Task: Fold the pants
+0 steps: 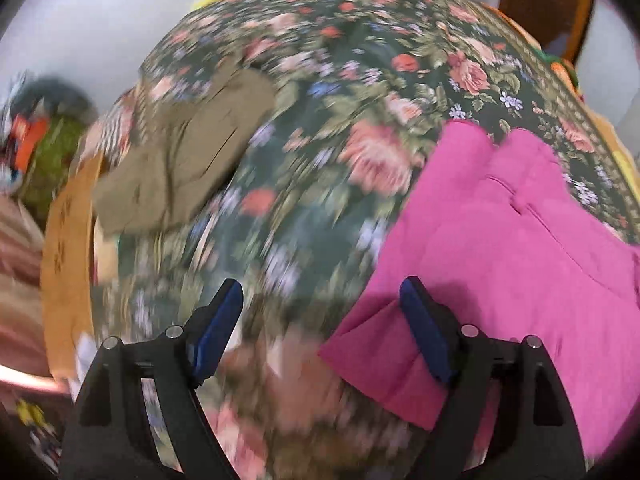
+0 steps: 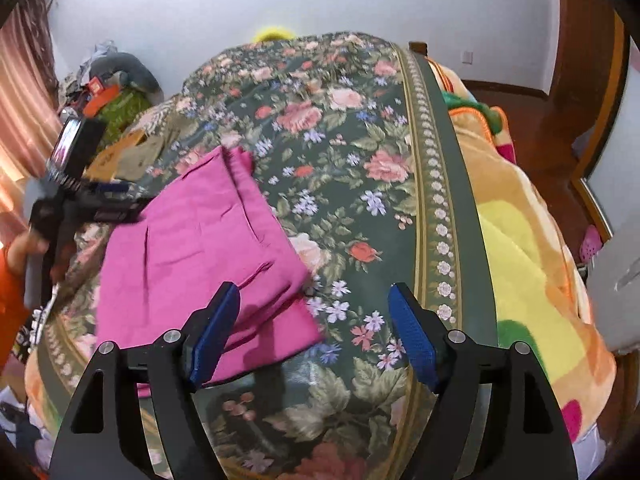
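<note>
Pants (image 2: 200,248), pink, soft and limp, lie folded on the bed (image 2: 360,184) at my ten o'clock. My left gripper (image 1: 320,328) and right gripper (image 2: 314,332) stand open, empty. I judge corner hems the best hold.

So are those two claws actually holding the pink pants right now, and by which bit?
Nothing is held. The left gripper and right gripper both stand open over the pink pants, pads pressing nothing.
</note>
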Available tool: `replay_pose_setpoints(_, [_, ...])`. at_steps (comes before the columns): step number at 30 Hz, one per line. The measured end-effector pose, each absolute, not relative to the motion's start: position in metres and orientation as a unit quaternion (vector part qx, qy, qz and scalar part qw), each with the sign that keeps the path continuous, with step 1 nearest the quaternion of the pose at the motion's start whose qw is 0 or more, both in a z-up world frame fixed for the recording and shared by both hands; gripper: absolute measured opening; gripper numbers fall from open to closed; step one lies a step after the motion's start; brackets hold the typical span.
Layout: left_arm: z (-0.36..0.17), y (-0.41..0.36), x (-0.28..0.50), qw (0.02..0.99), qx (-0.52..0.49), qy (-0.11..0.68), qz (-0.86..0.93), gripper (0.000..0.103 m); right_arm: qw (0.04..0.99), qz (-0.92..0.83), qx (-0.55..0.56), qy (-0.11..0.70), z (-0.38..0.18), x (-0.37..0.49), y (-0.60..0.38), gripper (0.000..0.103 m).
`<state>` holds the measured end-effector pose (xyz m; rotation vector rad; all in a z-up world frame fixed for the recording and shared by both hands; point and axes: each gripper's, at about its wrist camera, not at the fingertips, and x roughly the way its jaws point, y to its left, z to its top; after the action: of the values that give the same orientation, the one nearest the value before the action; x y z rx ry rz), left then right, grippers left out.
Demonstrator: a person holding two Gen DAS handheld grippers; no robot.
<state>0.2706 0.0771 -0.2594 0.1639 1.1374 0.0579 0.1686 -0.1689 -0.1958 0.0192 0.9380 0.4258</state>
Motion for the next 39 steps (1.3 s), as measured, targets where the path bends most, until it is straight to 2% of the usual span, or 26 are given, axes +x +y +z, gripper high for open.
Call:
replay_pose_setpoints(2, [-0.257,0.089,0.251,0.840,0.053,0.539,0.038,0.091,0.872,0.211,0.011,0.441,-0.191,0.164,-0.165,0.073])
replay_pose_setpoints(13, [-0.252,0.114,0.160,0.845,-0.018,0.532,0.049,0.091,0.850,0.271,-0.007,0.451,-0.208,0.138,-0.132,0.073])
replay_pose_setpoints(19, [-0.252,0.121,0.155,0.838,-0.038,0.542,0.051,0.091,0.846,0.262,-0.010,0.463,-0.230,0.144,-0.135,0.072])
replay_pose_setpoints(20, [-0.252,0.121,0.155,0.838,-0.036,0.543,0.052,0.091,0.849,0.256,-0.016,0.462,-0.230,0.145,-0.136,0.066])
replay_pose_setpoints(22, [-0.251,0.118,0.156,0.838,-0.027,0.543,0.055,0.091,0.852,0.240,-0.040,0.463,-0.233,0.150,-0.140,0.063])
replay_pose_setpoints(32, [-0.231,0.118,0.152,0.853,-0.005,0.518,0.070,0.091,0.850,0.210,-0.054,0.481,-0.240,0.184,-0.153,0.062])
replay_pose_setpoints(39, [-0.199,0.120,0.165,0.874,-0.015,0.482,0.057,0.091,0.858,0.229,-0.017,0.460,-0.205,0.165,-0.152,0.062])
